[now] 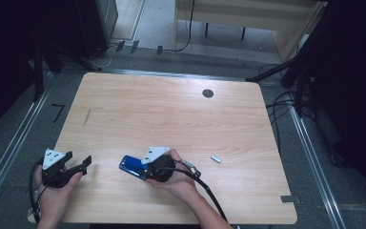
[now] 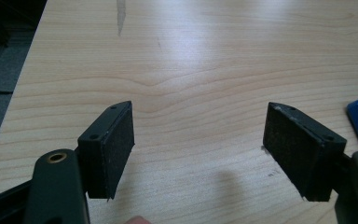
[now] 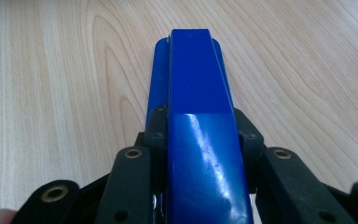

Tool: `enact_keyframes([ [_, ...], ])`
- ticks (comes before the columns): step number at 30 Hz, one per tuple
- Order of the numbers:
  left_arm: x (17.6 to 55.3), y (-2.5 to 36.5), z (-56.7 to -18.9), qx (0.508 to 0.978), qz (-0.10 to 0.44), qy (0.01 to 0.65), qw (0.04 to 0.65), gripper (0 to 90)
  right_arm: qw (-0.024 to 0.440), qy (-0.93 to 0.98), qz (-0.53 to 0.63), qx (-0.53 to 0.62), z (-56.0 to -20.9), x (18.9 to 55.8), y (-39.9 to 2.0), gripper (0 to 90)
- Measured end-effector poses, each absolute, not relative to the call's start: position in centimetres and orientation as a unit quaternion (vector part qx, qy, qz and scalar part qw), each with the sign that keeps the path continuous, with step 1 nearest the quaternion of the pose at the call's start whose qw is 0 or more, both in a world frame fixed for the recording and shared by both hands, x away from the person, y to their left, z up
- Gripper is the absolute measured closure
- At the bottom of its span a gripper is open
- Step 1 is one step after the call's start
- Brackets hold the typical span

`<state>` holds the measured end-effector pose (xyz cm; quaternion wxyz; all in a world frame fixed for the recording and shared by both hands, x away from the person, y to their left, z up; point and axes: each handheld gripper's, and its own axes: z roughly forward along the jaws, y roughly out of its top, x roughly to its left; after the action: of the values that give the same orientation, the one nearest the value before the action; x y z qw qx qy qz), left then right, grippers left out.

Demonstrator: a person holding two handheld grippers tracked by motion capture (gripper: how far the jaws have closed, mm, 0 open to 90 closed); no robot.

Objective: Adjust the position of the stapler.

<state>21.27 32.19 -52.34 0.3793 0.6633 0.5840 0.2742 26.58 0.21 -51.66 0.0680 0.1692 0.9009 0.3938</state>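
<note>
Figure: a blue stapler (image 1: 132, 165) lies flat on the wooden table (image 1: 171, 114), near the person's edge and a little toward the person's left of the table's middle. The right gripper (image 1: 148, 168) closes its jaws on the stapler's two long sides, the pads pressing the blue body from left and right near its rear half (seen plainly in the right gripper view, where the stapler (image 3: 198, 112) runs straight away from the camera between the jaws). A sideways hold of this kind probably steadies the tool against sliding and keeps its top arm free.

The stapler's long axis lies level with the table and in line with the right gripper; in the high view its free end points away from that gripper, toward the table's left edge and slightly away from the person.

The left gripper (image 1: 78, 167) rests to the left of the stapler, well apart from it, jaws spread wide with nothing between them (bare wood shows between its pads (image 2: 116, 149)); it appears to wait in reserve. To the right of the stapler, a small silver piece (image 1: 216, 159) lies on the wood, and farther off a dark round hole (image 1: 208, 93) marks the far side of the table.
</note>
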Motion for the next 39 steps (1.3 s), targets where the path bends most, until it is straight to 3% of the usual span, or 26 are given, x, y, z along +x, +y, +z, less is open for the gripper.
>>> enact_keyframes([
  [39, 21.2, 32.2, -52.3, 0.666, 0.271, 0.581, 0.382, 26.5, 0.107, 0.880, 0.398, 0.235, -51.8, 25.7, -9.4, 66.7],
])
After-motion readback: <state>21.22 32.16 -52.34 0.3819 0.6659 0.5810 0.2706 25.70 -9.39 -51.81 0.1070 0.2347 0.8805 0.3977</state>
